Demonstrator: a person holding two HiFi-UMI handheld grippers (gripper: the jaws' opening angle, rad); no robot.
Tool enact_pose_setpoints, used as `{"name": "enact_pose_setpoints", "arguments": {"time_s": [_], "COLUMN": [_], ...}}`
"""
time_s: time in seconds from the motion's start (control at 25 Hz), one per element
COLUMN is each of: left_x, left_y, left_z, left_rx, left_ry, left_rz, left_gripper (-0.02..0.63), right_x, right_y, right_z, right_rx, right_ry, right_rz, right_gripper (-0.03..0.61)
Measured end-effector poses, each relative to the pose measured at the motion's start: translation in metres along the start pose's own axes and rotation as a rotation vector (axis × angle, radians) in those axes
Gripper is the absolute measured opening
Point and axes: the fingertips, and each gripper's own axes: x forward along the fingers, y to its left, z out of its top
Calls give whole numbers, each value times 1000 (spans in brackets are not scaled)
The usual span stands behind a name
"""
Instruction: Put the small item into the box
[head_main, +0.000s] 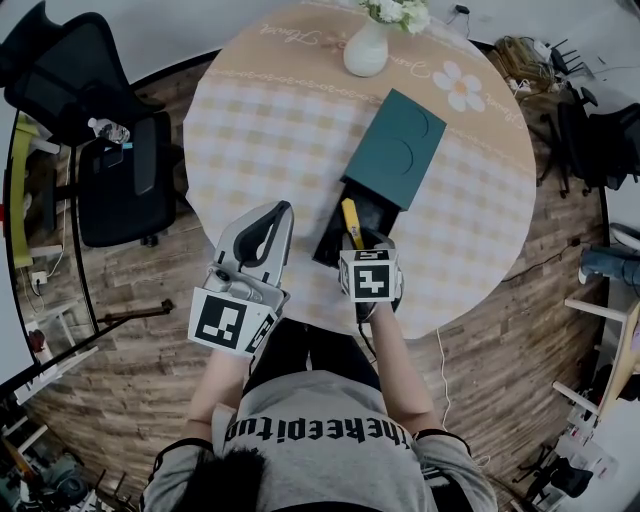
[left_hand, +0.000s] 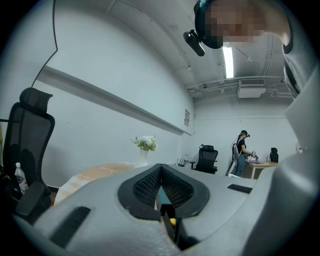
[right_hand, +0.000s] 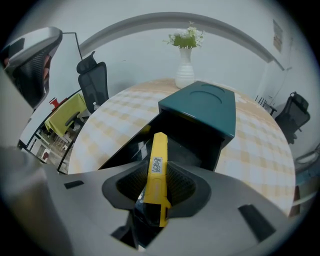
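— What is in the box (head_main: 400, 145)?
— Its green cover is smooth and flat, with two curved marks on top. A black tray (head_main: 378, 212) sticks out of the near end. The tray is dark inside, so what lies in it is hard to tell.
— Where is the small item (right_hand: 159, 150)?
— It is a long yellow bar with a little white label. The right tongs (head_main: 360, 243) are clenched on it, right over the open tray. Its far end points at the box.
— And the left tongs (left_hand: 160, 172)?
— They are squeezed together with nothing in them, left of the tray and tipped up.
— What is the tabletop (head_main: 270, 140) like?
— It is round, with a checked cloth in yellow and white. A white vase (head_main: 366, 48) of flowers (head_main: 398, 10) stands at the far side.
— And the room?
— The floor (head_main: 150, 280) is brown wood. A black chair (head_main: 90, 130) sits at the left.
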Motion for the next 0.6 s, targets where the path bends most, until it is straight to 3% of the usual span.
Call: {"name": "enact_pose_setpoints", "arguments": {"time_s": [0.6], "left_x": [-10], "left_y": [4], "left_z": [3], "left_rx": [-3], "left_ry": [-4], "left_rz": [16], "left_gripper": [15], "right_x": [0], "right_y": [3], "right_z": [-2], "right_rx": [-69], "right_ry": [52], "right_rz": [-14], "right_gripper": [123]}}
